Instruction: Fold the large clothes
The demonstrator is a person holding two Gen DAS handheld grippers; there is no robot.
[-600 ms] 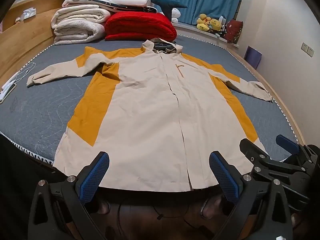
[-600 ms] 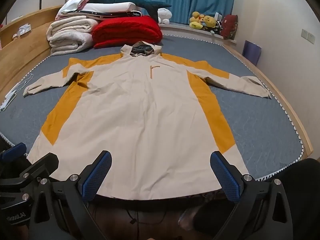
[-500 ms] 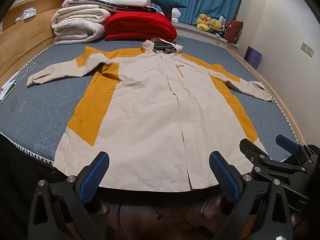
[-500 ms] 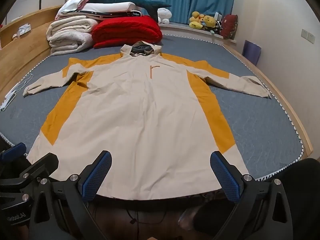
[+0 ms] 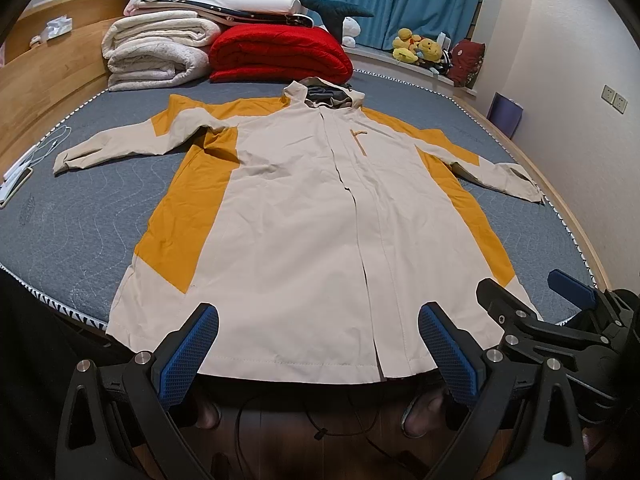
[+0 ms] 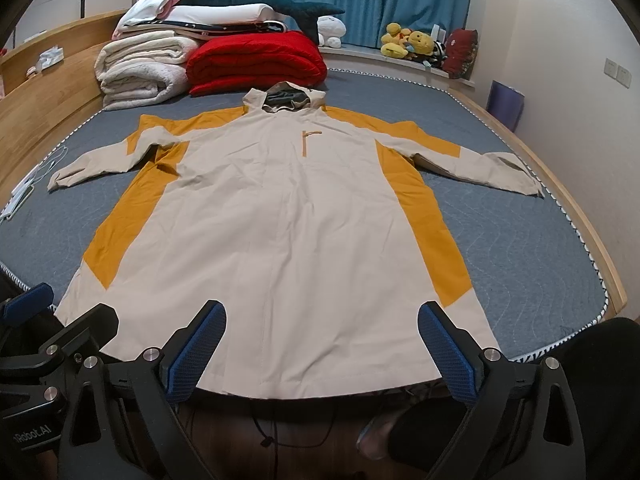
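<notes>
A beige-and-orange coat (image 5: 304, 216) is lying flat and unfolded across the grey bed (image 5: 80, 208), filling the centre of both frames, sleeves stretching toward each edge. The left tool (image 5: 318, 346) and right tool (image 6: 322, 344) are hovering at the bottom, fingers spread wide and pinching nothing. Folded blankets (image 5: 160, 54) are sitting upper left, possibly under a plush shark.

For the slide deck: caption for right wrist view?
Open right gripper above hem of beige-and-mustard hooded coat spread flat on grey quilted bed.

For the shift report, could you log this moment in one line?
coat: spread flat, unfolded | left gripper: open, empty | right gripper: open, empty
</notes>
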